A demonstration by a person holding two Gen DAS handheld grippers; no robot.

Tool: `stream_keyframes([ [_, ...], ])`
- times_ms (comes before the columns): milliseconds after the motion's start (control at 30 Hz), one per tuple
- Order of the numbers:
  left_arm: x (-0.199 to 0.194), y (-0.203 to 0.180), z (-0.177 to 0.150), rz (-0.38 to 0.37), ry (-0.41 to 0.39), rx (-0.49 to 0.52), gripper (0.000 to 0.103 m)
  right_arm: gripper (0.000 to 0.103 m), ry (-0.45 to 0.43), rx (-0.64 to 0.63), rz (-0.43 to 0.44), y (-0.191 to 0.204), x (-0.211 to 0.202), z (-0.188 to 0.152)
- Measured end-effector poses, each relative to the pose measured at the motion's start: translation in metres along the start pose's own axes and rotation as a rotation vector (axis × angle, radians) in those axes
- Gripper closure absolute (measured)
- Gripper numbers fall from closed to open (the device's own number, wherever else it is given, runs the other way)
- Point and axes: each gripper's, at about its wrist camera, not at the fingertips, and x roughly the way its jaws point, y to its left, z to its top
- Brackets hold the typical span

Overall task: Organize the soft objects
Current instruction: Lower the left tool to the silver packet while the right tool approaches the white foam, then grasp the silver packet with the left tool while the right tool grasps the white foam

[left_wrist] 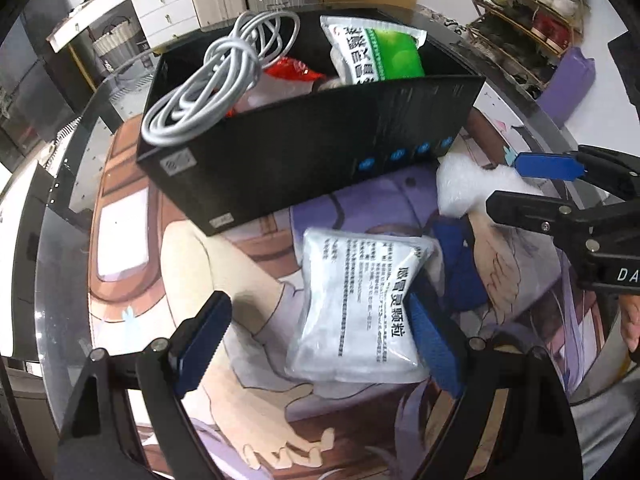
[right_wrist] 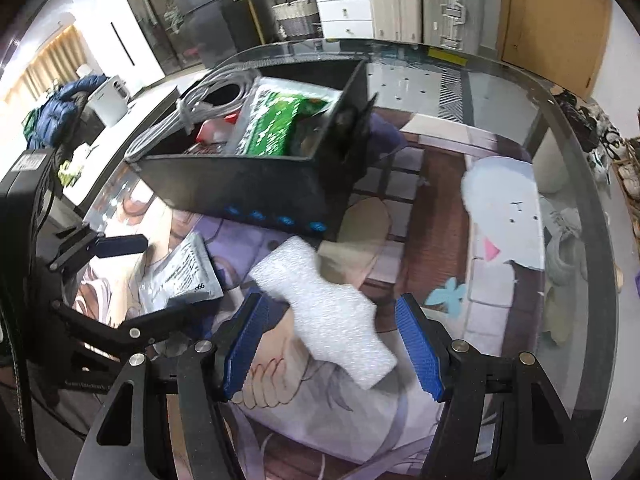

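My left gripper (left_wrist: 320,340) stands with its blue-padded fingers (left_wrist: 434,350) spread wide. The right-hand pad touches the edge of a flat silvery-white foil sachet printed with black characters (left_wrist: 356,312); the left-hand pad stands well clear of it, so nothing is clamped. The sachet lies flat on the table's printed cartoon mat (left_wrist: 256,280), just in front of the box.

My right gripper (right_wrist: 332,348) holds its blue ribbed pads (right_wrist: 420,348) moderately apart, one on each side of a white waisted piece of packing foam (right_wrist: 328,312). Neither pad touches the foam, which lies slantwise on the mat, its far end close to the box's near corner. In the left wrist view the same foam appears as a white lump (left_wrist: 460,188) beside the right gripper's fingers (left_wrist: 548,166).

Beyond both pieces sits an open black cardboard box with blue round marks along its front wall (left_wrist: 304,160). Inside it I see a coiled grey-white cable (left_wrist: 208,92) draped over the left end, a red-and-clear plastic packet (left_wrist: 292,70) beneath it, and a green-and-white printed pouch (left_wrist: 376,52) standing on edge toward the right.

The mat rests under a round glass tabletop (right_wrist: 580,208). Past the table stand white drawers (right_wrist: 344,8) and a silver hard-shell suitcase (right_wrist: 452,4).
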Motion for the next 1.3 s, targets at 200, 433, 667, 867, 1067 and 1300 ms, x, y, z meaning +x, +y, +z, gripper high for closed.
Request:
stream_keyframes([
  [200,-0.004,0.003,0.002,-0.018,-0.011,0.021,0.034,0.035,0.004,-0.073,-0.005,0.020,0.005,-0.001],
  [433,-0.008,0.000,0.001,-0.031,-0.012,0.066,0.051,0.035,0.016,-0.164,-0.032,0.045,0.011,-0.003],
  [667,-0.014,0.011,-0.004,-0.029,-0.011,0.042,0.056,0.035,0.123,-0.145,0.027,0.066,0.015,-0.016],
  [867,-0.014,0.019,-0.008,-0.023,-0.017,0.039,0.056,0.035,0.071,-0.147,-0.039,0.081,0.008,-0.013],
  [1067,-0.014,0.019,-0.009,-0.017,-0.026,0.040,0.056,0.036,0.051,-0.129,-0.091,0.085,0.022,-0.004],
  [1300,-0.015,0.017,-0.012,0.010,-0.036,0.037,0.057,0.065,0.070,-0.129,-0.095,0.092,0.027,-0.007],
])
